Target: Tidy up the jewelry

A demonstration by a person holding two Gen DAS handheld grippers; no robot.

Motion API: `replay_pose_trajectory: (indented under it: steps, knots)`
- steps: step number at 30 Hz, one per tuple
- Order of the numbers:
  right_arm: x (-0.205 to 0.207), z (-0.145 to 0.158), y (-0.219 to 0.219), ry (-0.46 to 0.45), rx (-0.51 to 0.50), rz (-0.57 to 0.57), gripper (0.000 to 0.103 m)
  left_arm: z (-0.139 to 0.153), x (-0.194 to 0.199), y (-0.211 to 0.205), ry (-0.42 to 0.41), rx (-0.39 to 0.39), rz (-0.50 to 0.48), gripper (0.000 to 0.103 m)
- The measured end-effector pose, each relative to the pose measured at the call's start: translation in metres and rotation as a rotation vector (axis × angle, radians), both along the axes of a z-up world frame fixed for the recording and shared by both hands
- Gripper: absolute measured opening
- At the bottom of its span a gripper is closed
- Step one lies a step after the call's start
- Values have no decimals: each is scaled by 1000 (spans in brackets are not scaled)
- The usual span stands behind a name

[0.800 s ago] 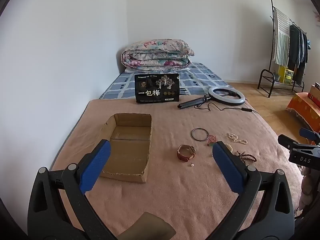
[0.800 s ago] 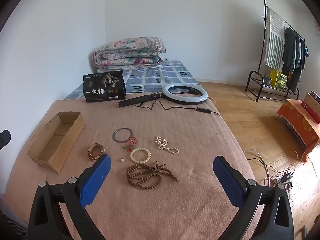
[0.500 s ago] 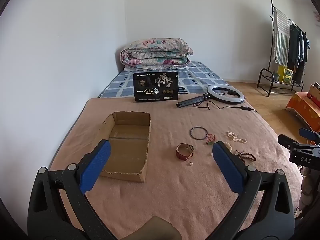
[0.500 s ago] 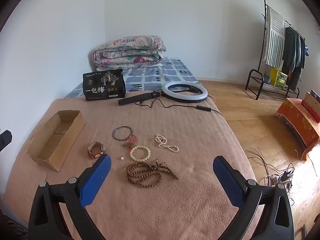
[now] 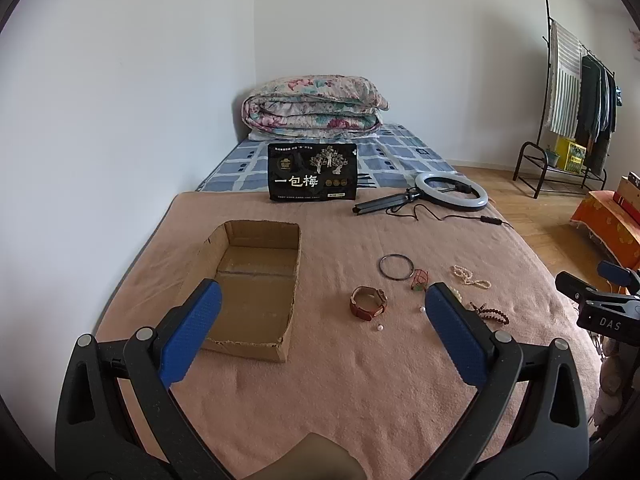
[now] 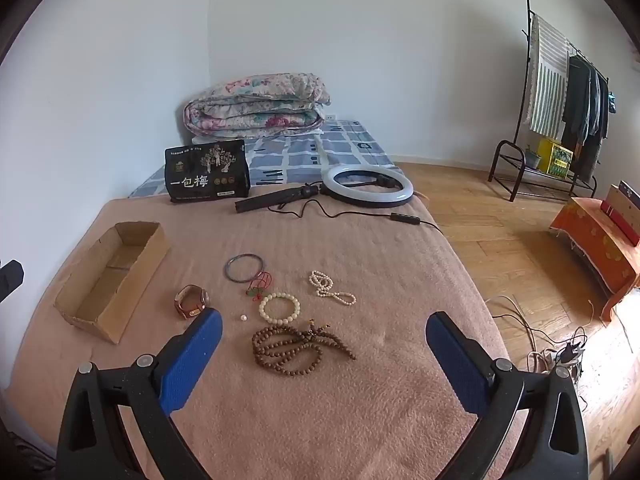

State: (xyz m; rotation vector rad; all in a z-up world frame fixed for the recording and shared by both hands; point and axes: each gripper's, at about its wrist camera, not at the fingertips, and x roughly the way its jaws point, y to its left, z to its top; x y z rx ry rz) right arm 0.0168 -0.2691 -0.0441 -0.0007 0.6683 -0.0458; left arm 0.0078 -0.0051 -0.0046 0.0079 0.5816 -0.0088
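Note:
Jewelry lies on a pink blanket: a dark bangle (image 6: 245, 267), a red-cord pendant (image 6: 259, 284), a brown watch (image 6: 192, 301), a cream bead bracelet (image 6: 279, 307), a pearl strand (image 6: 330, 288), a loose pearl (image 6: 243, 317) and a brown bead necklace (image 6: 297, 345). An empty cardboard box (image 6: 112, 276) sits to their left; it also shows in the left wrist view (image 5: 252, 280). My left gripper (image 5: 320, 304) is open and empty, above the blanket between the box and the watch (image 5: 368, 303). My right gripper (image 6: 322, 330) is open and empty, hovering near the brown necklace.
A black snack bag (image 5: 313, 178), a ring light (image 6: 368, 184) with cable and a folded quilt (image 5: 314, 106) lie farther back. The wall is at the left. The bed's right edge drops to a wood floor with a clothes rack (image 6: 560, 92).
Both grippers have drifted slightly; the scene has shifted a little in each view. The jewelry and box have not moved. Both grippers stay open.

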Motion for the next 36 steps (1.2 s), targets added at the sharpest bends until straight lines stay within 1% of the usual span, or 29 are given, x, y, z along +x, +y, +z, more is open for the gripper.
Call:
replay_pose_trajectory:
  steps: [1,6,36]
  knots:
    - [-1,1,0,-1,0,1,103,5,-4,6,-3,-8,6,103]
    - [0,3,2,-3,-3,3,103,7,-1,4,-4,-11,9,103]
    - [1,6,2,-4,-5,2,103,4,-4,9,-6,-14,1,103]
